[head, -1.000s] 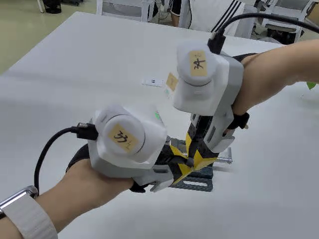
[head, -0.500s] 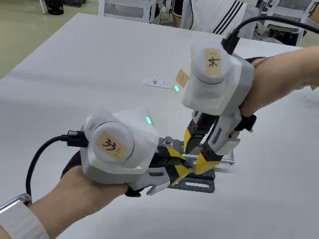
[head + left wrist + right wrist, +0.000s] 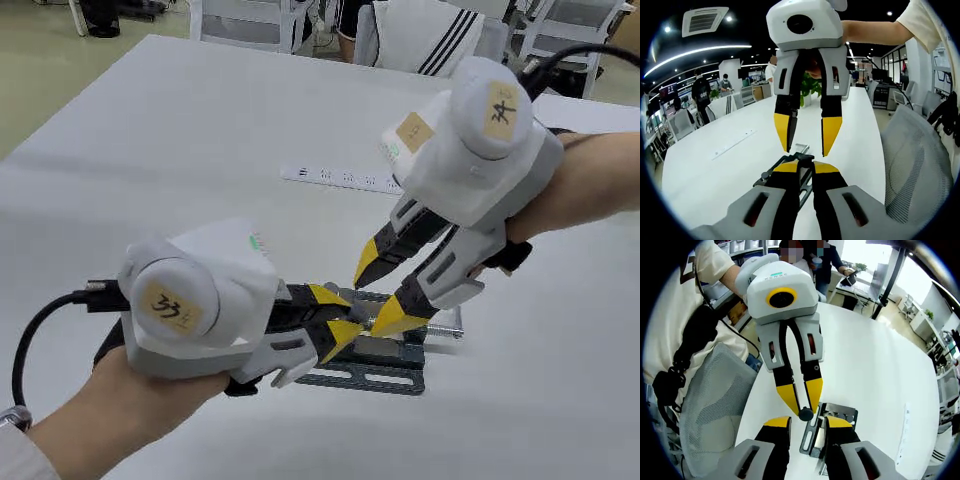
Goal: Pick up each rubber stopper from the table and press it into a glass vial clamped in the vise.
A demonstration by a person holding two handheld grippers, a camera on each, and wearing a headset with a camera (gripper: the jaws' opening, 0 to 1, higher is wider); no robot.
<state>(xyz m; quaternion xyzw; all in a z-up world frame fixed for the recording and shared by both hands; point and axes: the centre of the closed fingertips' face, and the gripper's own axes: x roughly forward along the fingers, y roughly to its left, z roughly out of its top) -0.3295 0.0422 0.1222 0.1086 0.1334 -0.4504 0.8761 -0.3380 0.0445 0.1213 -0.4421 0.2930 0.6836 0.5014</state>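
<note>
Right gripper view shows your left gripper point(image 3: 804, 407) reaching in from the top. Its yellow-tipped jaws are drawn nearly together and pinch a small, dark, round rubber stopper point(image 3: 806, 414) at their very ends. The stopper hangs just above the near edge of the dark metal vise point(image 3: 841, 413), which sits on the white table point(image 3: 880, 370). A pale shape lies between the vise plates, but you cannot tell from here whether it is a vial. In the head view, your right gripper point(image 3: 367, 306) angles down from the upper right with its jaws spread wide and nothing between them. Its tips are close beside the left gripper's, over the vise.
</note>
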